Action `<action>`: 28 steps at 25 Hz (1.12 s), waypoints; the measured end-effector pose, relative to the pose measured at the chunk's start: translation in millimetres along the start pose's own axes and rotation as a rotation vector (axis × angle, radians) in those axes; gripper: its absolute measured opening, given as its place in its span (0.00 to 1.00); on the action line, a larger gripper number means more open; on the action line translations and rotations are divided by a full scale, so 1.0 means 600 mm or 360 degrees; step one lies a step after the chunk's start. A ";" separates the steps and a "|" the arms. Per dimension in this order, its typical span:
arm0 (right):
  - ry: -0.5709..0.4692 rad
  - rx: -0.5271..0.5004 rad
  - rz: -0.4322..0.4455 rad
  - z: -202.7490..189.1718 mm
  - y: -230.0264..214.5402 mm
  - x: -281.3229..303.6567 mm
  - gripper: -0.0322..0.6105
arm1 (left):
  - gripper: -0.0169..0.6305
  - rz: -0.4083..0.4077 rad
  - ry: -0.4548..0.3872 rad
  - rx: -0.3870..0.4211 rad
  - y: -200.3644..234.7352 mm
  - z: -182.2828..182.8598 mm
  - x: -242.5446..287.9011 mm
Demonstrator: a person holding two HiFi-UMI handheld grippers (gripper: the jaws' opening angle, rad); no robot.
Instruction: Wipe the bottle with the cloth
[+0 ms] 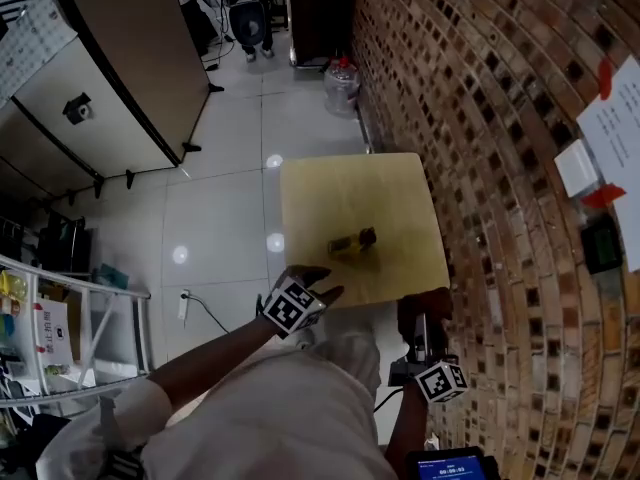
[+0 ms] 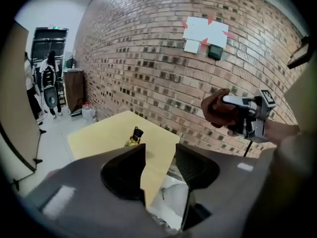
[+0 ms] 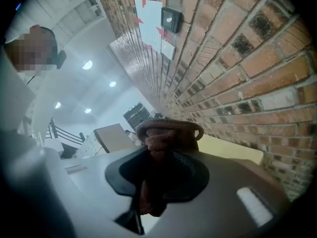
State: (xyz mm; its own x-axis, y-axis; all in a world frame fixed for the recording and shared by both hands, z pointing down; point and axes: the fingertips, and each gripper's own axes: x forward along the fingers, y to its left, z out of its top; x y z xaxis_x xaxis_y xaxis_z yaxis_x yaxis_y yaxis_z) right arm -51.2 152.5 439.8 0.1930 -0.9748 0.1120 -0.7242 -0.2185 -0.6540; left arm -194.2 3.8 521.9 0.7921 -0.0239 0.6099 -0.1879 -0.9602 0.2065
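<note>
A small yellowish bottle with a dark cap lies on the light wooden table; in the left gripper view the bottle is ahead of the jaws, on the table. My left gripper hovers at the table's near edge, open and empty. My right gripper is held off the table's near right corner, close to the brick wall. It is shut on a dark reddish-brown cloth, which bunches out above its jaws. The left gripper view also shows that cloth.
A brick wall runs along the table's right side, with papers taped to it. A water jug stands on the tiled floor beyond the table. A tan partition and a metal rack are at the left.
</note>
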 end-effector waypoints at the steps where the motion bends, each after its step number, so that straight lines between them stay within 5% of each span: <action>1: 0.0008 -0.0018 0.0004 0.008 -0.008 0.007 0.18 | 0.35 0.0005 0.0034 0.0030 0.005 0.009 0.023; 8: 0.0228 -0.0064 0.0042 0.033 -0.090 0.085 0.18 | 0.40 0.0264 0.0211 0.0178 0.069 0.049 0.167; 20: 0.0617 -0.0136 0.0364 0.055 -0.150 0.221 0.18 | 0.44 0.0650 0.0646 0.0273 0.139 -0.032 0.344; 28: 0.0774 -0.0109 0.0416 0.039 -0.184 0.248 0.18 | 0.37 0.0757 0.0684 0.0184 0.162 -0.046 0.372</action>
State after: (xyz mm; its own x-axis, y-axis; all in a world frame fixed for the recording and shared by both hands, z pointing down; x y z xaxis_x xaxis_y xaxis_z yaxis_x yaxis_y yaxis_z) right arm 73.0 32.3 510.9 -0.3148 -0.9019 0.2959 -0.7516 0.0465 -0.6579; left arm -51.7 -87.3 699.0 0.3304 -0.3633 0.8711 -0.3781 -0.8966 -0.2305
